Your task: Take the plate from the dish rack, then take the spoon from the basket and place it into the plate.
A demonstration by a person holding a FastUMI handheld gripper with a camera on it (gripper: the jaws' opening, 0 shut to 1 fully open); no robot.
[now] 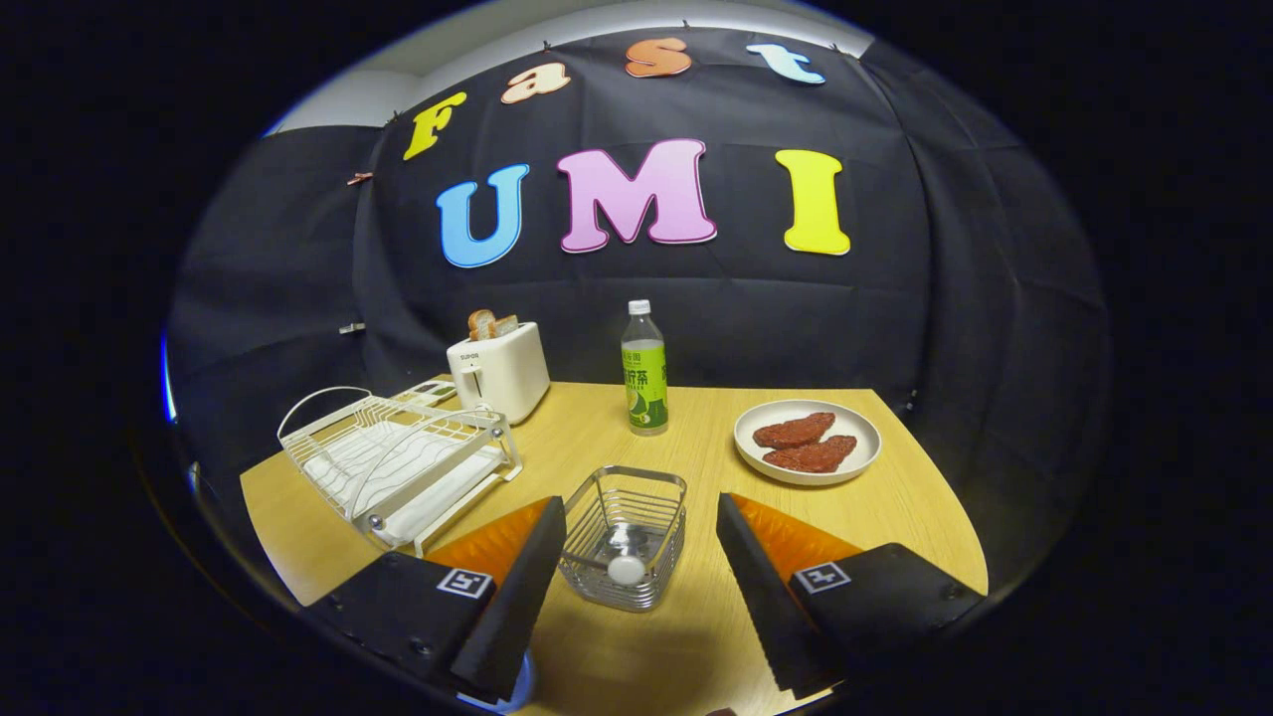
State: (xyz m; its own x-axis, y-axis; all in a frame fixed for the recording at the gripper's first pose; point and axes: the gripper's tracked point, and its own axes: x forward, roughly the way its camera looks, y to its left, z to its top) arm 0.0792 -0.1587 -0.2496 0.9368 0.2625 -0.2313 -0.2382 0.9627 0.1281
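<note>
A square wire basket [625, 497] stands on the wooden table between my fingertips. A white spoon [627, 567] lies inside it, its rounded end on the basket floor. My gripper [638, 507] is open, one finger on each side of the basket, neither touching it. To the left, beyond the left finger, sits the white wire dish rack [398, 457]. White surfaces show through its wires, and I cannot tell a plate from the rack's tray. A white plate [796, 472] with two brown meat pieces rests on the table beyond the right finger.
A white toaster [500, 373] with bread slices stands behind the rack. A green-labelled bottle [644, 373] stands upright behind the basket. The table's [686, 636] right edge runs close past the meat plate. The black cloth wall closes the back.
</note>
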